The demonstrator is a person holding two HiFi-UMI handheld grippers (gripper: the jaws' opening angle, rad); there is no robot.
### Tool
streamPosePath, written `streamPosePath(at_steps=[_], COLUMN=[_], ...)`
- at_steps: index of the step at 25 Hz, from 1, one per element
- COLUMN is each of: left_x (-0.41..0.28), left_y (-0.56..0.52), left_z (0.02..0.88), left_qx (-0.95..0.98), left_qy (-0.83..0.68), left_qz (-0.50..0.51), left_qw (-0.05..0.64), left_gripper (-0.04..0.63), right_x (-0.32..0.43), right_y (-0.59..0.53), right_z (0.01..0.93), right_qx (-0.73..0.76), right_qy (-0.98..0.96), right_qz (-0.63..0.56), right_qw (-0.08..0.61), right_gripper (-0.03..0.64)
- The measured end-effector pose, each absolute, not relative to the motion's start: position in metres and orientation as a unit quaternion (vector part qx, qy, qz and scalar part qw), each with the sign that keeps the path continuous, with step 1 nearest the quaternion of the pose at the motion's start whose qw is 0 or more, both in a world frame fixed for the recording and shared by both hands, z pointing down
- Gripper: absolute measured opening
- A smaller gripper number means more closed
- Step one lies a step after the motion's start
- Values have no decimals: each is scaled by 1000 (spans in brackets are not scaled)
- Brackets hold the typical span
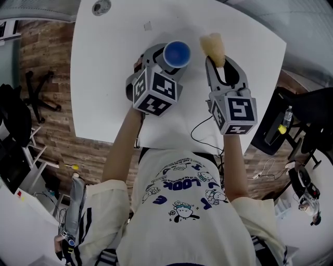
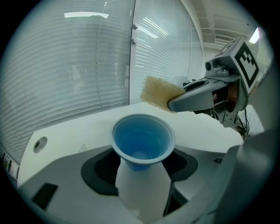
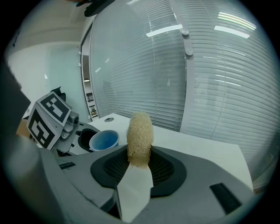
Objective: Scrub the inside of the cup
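A cup (image 1: 177, 53), blue inside and white outside, stands upright between the fingers of my left gripper (image 1: 171, 60), over the white table (image 1: 104, 78). In the left gripper view the cup (image 2: 142, 140) fills the gap of the left gripper (image 2: 142, 175), whose fingers lie against its white sides. My right gripper (image 1: 216, 62) is shut on the lower end of a tan loofah scrubber (image 1: 213, 47), which sticks up past the fingertips. The scrubber (image 3: 140, 138) is just right of the cup (image 3: 104, 141) and apart from it. The cup's inside looks empty.
A round metal grommet (image 1: 101, 7) sits in the table near its far edge, with a small pale scrap (image 1: 148, 26) close by. Window blinds stand behind the table. A chair base (image 1: 39, 96) is on the floor at left, and bags and a bottle (image 1: 285, 122) at right.
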State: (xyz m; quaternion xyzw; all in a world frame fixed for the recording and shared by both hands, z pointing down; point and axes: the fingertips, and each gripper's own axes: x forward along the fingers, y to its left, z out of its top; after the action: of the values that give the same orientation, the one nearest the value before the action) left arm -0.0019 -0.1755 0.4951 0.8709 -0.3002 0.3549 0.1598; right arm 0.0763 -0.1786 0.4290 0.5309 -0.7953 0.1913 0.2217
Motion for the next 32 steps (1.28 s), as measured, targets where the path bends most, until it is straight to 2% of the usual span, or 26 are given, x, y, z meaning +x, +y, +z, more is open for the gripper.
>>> streamPosePath(at_steps=[18,32], left_x=[5,4], left_y=[-138,-104], left_z=[472,443], left_qx=[885,889], left_qy=[-274,-264], left_qz=[348,365], left_qw=[143,76], left_gripper=[324,324], right_x=[37,20], right_y=[-130,-80], right_z=[383,372], right_qx=[452,373], right_qy=[-848,-869], right_qz=[149,92], right_qw=[233,312], right_gripper=[129,127])
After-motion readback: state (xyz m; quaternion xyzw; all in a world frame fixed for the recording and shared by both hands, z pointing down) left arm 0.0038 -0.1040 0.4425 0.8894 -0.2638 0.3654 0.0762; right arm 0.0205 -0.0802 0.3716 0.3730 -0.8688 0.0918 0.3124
